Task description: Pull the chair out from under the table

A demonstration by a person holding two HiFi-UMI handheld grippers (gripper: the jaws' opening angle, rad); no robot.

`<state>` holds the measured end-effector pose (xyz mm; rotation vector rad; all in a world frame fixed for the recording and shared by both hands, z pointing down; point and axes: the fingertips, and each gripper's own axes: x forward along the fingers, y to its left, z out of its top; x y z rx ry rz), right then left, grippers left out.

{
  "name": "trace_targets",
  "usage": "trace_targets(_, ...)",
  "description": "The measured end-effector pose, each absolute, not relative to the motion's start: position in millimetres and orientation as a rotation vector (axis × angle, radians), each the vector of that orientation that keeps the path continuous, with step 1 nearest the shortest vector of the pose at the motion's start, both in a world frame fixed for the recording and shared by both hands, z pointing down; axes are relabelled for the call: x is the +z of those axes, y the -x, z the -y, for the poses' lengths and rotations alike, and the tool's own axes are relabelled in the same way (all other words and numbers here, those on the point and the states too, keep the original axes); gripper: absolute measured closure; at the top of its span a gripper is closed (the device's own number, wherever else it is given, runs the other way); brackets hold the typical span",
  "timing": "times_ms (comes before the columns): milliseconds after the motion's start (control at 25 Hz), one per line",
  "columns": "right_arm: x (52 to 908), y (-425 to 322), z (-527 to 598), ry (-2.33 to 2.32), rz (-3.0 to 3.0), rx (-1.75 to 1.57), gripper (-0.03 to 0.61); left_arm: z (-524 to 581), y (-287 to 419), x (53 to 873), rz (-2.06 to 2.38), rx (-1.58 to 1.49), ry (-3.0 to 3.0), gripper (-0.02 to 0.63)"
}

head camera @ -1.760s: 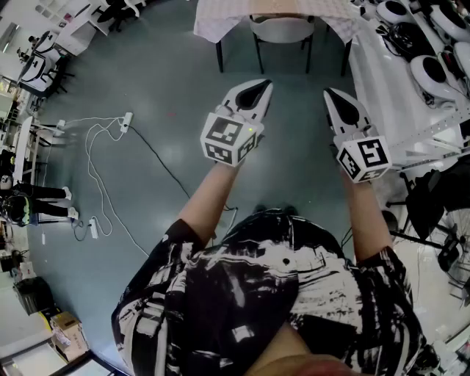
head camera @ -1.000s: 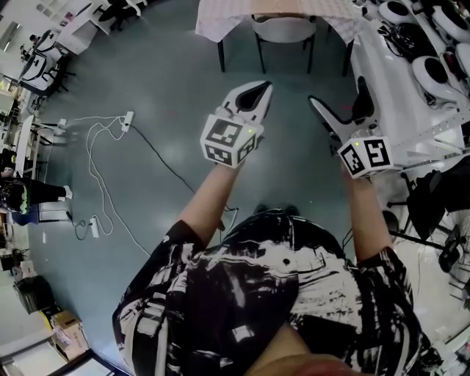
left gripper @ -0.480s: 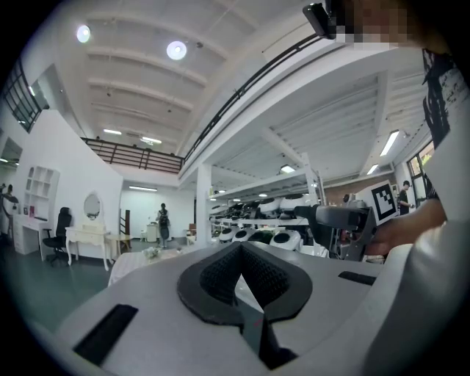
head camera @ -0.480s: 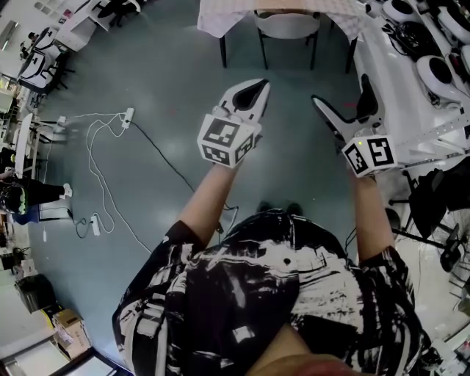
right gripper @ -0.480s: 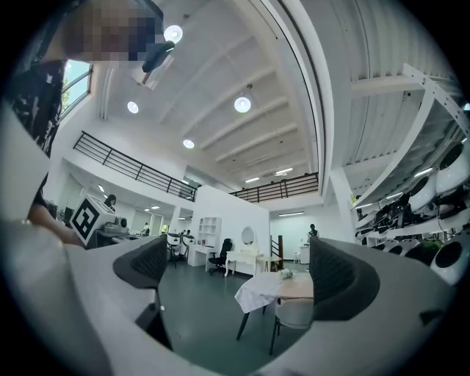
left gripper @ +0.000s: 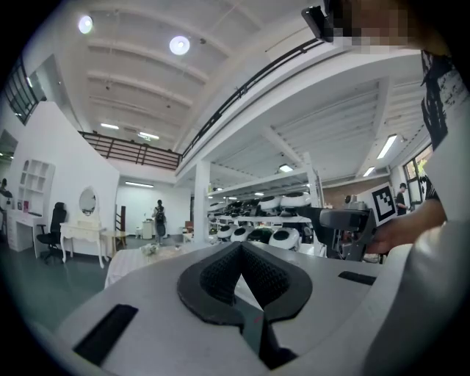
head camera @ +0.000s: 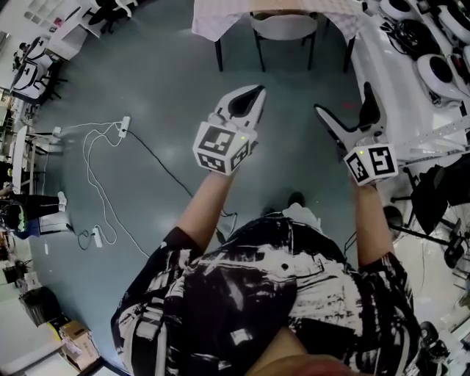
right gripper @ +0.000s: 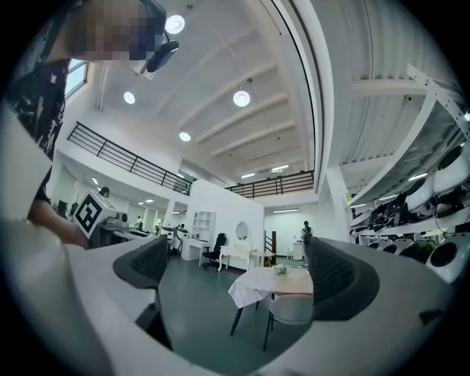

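The pale round-seated chair (head camera: 285,28) is tucked under the cloth-draped bench (head camera: 220,18), well ahead of both tools. The right tool (head camera: 342,101) is held wide, empty, and aimed at it. The left tool (head camera: 253,92) is closed on nothing.

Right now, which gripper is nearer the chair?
Left, marginally. The left gripper sits short of the chair, just left of it; the right gripper, jaws open, is further off to its right.

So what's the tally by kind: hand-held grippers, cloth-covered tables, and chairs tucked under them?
Hand-held grippers: 2 (left hand-held gripper, right hand-held gripper)
Cloth-covered table: 1
Chair tucked under it: 1
Total: 4
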<state>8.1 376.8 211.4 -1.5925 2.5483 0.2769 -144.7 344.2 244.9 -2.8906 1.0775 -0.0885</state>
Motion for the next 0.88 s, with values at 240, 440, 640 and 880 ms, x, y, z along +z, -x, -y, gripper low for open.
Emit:
trace_targets(240,232,-30,-320,1.591,-2.563,0.248,0.003,-288,118,261,-1.08,-0.105,2.896,0.614)
trace_targets(440,233,-62,-243,1.549,-2.567,0.252,0.003,-217,86,261,-1.102,-0.113,2.866,0.614)
trace_targets(640,228,-86,-159,1.487,-2.599,0.245,0.003,-136,56,253,-1.143,-0.12,2.84,0.614)
trace_targets(880,232,-129,-69,1.441,-2.639,0.237,0.004,-49,10,255,-1.191,-0.122,2.828,0.614)
